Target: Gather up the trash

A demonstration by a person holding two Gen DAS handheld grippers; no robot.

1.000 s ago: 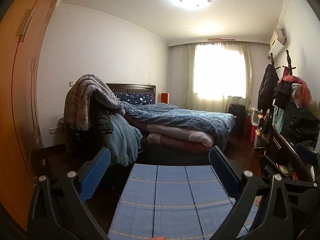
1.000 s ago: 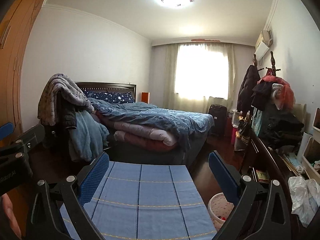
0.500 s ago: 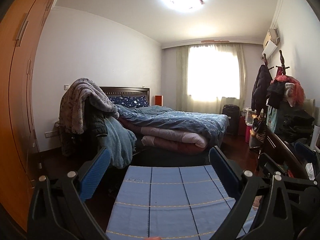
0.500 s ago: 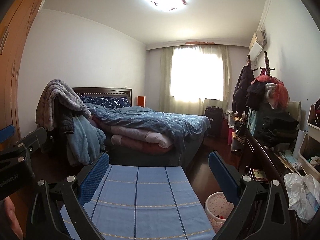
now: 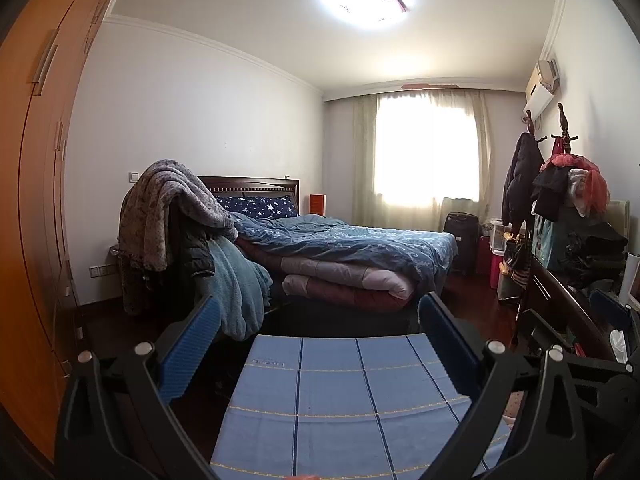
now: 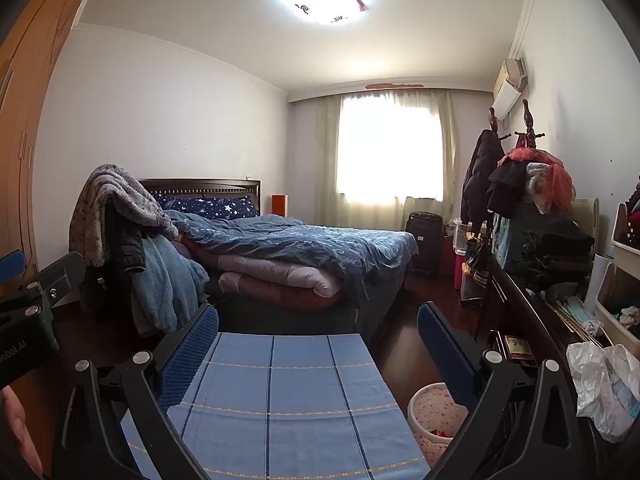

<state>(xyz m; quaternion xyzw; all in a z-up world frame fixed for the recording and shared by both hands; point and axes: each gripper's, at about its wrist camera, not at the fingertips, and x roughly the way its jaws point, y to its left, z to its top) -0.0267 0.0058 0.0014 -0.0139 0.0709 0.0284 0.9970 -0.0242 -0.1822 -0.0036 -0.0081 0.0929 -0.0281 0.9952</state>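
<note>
Grippers raised over the blue cloth, nothing picked up yet.

Both views have swung slightly leftward and back since a second ago, baring more of the dresser side, so the search for trash goes on. Left gripper [image 5: 319,328] and right gripper [image 6: 318,326] both stand wide and empty above the smooth, checked cloth [image 6: 280,392]. Likely trash, a crinkled white plastic bag [image 6: 600,392], lies on the dark wooden dresser [image 6: 532,320] at right. A round, speckled pink bin [image 6: 434,416] sits on the floor beside the cloth.
</note>
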